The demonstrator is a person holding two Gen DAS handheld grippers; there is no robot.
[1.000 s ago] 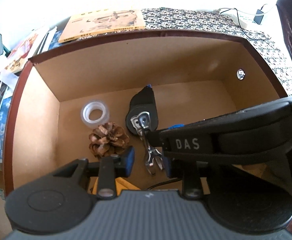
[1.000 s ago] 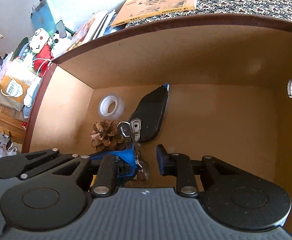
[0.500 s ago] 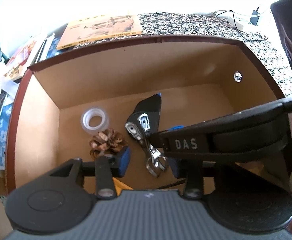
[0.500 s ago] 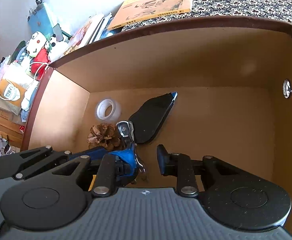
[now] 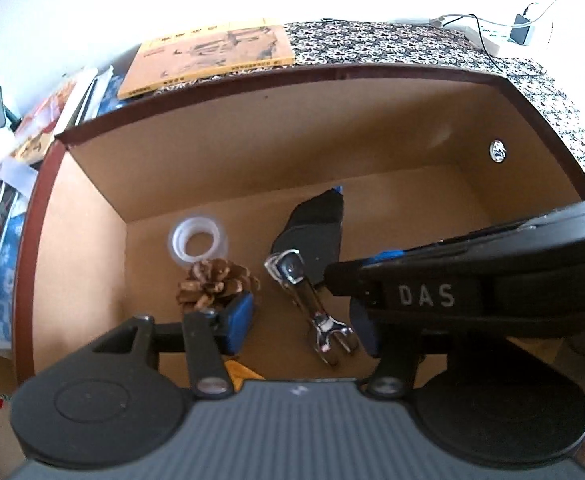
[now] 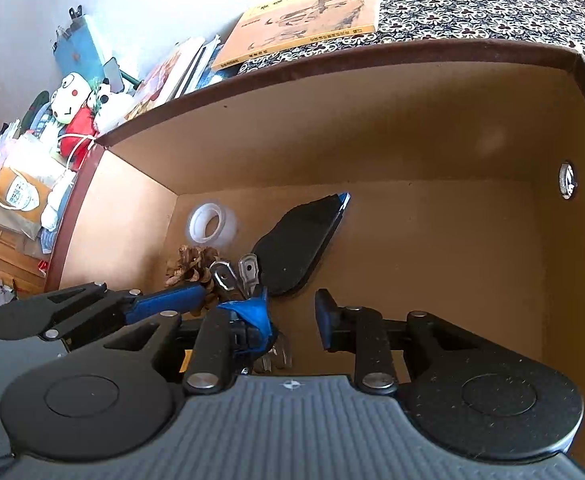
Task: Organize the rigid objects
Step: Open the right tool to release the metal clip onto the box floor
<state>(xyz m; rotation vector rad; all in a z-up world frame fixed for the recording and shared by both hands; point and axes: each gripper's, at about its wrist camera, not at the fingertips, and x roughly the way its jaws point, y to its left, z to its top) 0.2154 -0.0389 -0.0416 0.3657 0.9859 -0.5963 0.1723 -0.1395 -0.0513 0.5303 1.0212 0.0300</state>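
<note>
Setting: lived-in home room. Evidence: soft toys (image 6: pixel 74 100) among piled clutter, loose books (image 5: pixel 212 54) on a patterned cloth (image 6: pixel 492 4), open wooden drawer (image 5: pixel 252 136) holding household odds and ends.

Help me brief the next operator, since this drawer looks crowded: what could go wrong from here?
1. The left gripper's jaws are opening around the metal tool, whose head seems propped on the black case; it may slip off.
2. The pine cone sits against that gripper and could be dragged along on withdrawal.
3. The right gripper hangs close beside it; the two might bump.
</note>
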